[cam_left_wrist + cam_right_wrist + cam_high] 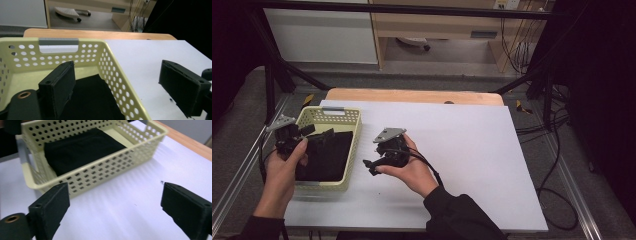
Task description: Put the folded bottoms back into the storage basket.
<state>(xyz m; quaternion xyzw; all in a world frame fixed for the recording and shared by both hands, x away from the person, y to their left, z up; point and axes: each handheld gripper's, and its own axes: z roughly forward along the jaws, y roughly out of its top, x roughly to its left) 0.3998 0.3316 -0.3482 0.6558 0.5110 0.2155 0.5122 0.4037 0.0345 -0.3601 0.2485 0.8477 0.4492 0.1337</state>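
Your left claw (314,131) stands with its jaws wide apart and nothing between them. In the left claw view one jaw hangs inside the pale yellow basket (110,65), just above the folded black cloth (92,100), while the other jaw sits outside the basket wall, over the white sheet (150,57). Your left hand (287,162) grips the claw body from below at the basket's left edge, with the grey three-cornered plate (280,122) on top and the jaws pointing across the basket.

Your right claw (371,166) is also spread wide and holds nothing; in the right claw view its two jaws frame bare white sheet, with the basket near but apart from them. Your right hand (409,167) holds it just right of the basket, over the tabletop, jaws aimed left toward the basket; a dark sleeve (462,215) covers the forearm.

The black cloth lies flat and folded in the bottom of the basket, covering most of its floor. The basket, perforated with round holes and with a grey handle bar (58,41) on its far wall, sits at the left side of the white sheet on the wooden tabletop (412,95).

No brand, label or writing can be read on anything.
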